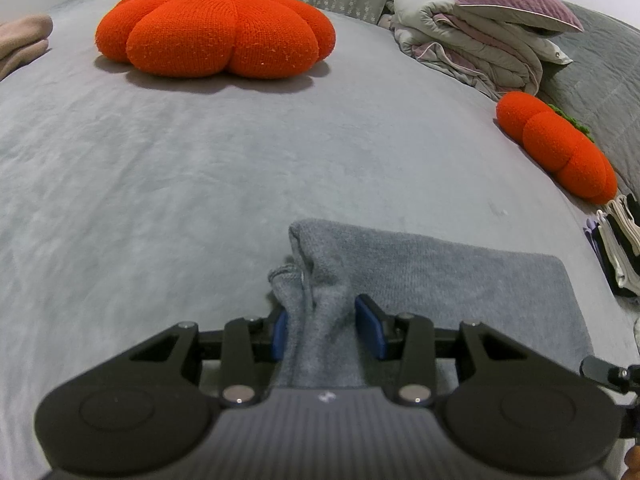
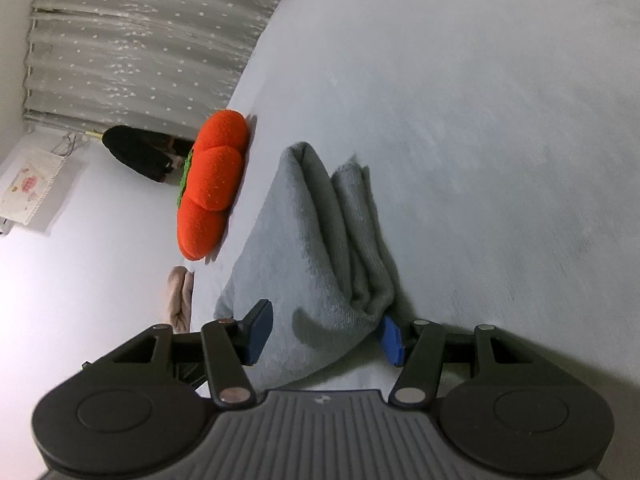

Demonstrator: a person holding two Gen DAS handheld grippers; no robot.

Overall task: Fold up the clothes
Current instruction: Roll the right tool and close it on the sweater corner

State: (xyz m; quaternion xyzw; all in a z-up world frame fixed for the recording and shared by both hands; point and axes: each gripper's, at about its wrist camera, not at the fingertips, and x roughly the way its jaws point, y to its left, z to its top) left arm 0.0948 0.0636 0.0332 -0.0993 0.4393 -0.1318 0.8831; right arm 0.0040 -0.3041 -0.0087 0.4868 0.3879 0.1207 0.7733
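I am folding a grey knitted garment (image 1: 440, 276) that lies on the grey bed cover (image 1: 200, 184), near the front edge of the bed. My left tongs (image 1: 326, 328) are clenched on a bunched part of the garment: the cloth fills the gap between the two blue pads (image 1: 370, 326) and stands up in front of them in a small ridge. The rest of the piece lies flat to the right, already as a neat rectangle.

My right tongs (image 2: 326, 334) are not grasping. Their jaws stand apart around a lifted corner of the same garment (image 2: 320, 240); the right pad seems to touch the bunched edge, but the left pad is clear of the cloth, so I judge this side as released.

To do this step well, I think I must hold the left grip firm and not pull. The right tongs should take all layers of the edge together, not only the top one, or the fold will slip open. Then both sides should travel together, low over the bed, so the folded edges meet evenly. The small orange pumpkin cushion (image 1: 560, 148) and the big one (image 1: 216, 28) are well apart from the garment, so there is room to lay it down.
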